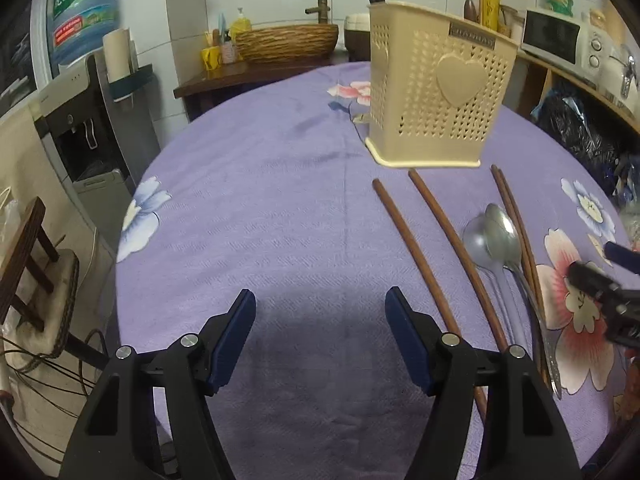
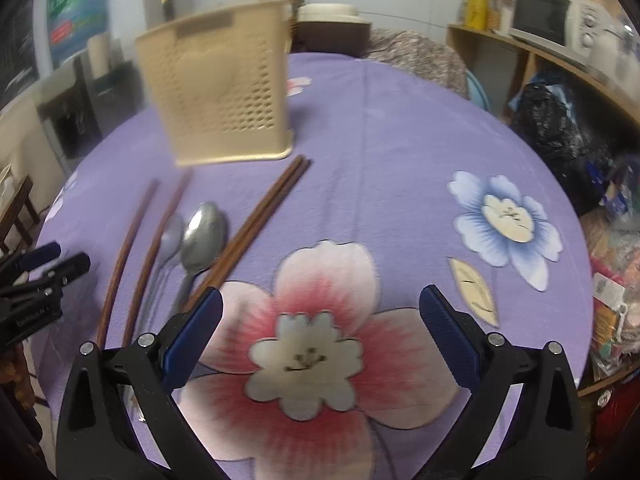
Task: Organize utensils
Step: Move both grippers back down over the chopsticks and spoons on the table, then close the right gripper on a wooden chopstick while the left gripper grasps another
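Purple floral tablecloth (image 1: pixel 280 200), left gripper (image 1: pixel 320 336) and right gripper (image 2: pixel 320 332) fingers released, dark chopsticks in holder (image 1: pixel 432 92) only left view

Both wrist views look forward and down along their fingers, low over the table (image 1: pixel 280 184). The left one faces the holder (image 1: pixel 434 92) from its left, the right one from its right — both share the holder, chopsticks (image 2: pixel 256 228) and spoons (image 2: pixel 200 236).

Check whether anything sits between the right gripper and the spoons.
Partly: the paired chopsticks lie between the right gripper and the spoons, flat on the tablecloth. Nothing taller blocks a reach over them.
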Motion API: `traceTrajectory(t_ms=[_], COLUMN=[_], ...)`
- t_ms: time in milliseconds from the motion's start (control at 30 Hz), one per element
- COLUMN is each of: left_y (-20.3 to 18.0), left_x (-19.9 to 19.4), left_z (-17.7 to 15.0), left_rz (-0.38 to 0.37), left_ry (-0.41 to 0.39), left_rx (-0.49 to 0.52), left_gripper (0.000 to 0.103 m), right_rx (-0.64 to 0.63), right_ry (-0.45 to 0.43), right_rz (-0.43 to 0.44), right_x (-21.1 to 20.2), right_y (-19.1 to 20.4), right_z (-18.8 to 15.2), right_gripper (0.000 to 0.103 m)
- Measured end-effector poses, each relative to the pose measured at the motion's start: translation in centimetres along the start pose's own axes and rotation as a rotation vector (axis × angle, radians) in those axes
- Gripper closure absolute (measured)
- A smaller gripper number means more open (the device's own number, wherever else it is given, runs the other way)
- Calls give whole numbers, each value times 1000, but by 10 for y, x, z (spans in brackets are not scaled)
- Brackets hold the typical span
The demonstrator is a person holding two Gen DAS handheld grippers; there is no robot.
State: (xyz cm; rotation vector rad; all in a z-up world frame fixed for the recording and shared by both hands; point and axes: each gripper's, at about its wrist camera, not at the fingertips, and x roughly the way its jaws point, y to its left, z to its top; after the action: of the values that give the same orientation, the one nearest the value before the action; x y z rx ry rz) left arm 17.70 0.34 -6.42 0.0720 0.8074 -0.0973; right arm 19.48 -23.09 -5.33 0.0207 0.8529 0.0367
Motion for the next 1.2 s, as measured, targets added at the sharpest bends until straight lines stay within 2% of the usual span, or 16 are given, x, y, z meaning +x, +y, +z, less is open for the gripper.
traceTrajectory(t_ms=[233,300,367,433,500,567,633,867,933,1133,1200], left_y=[-4,-3,-2,-1,0,1,-1,-13,-15,-30,-36], left_x=[-4,-2,-1,-2,-3,-3,-3,1,4,20,27], left_z=[1,-1,-1,-1,-1,0,0,7,10,25,28], left_rz=[-21,-27,-31,-32,-29,-32,-36,-73,-86,-155,-153], left_ry=[-14,-9,-4,-2,-7,-8,-9,-3,4,39,52], left_rx=[9,5,4,7,8,1,3,25,20,-9,-6], left_gripper=[34,34,34,34,32,32,32,32,34,50,62], right_rx=[-63,-54,-79,-100,-43,17,23,18,20,17,18], right_ry=[64,68,92,100,96,78,62,24,17,-11,-13], right_rz=[-34,-19,-34,-95,-128,-118,-129,-69,-51,1,27], right_x=[20,20,17,10,0,-11,-17,-13,-9,-8,-6], right_y=[24,22,14,-4,-31,-52,-59,-48,-45,-42,-44], right_z=[4,4,2,-3,-8,-11,-14,-12,-6,-1,3], right_gripper=[6,6,6,6,6,6,6,6,6,12,15])
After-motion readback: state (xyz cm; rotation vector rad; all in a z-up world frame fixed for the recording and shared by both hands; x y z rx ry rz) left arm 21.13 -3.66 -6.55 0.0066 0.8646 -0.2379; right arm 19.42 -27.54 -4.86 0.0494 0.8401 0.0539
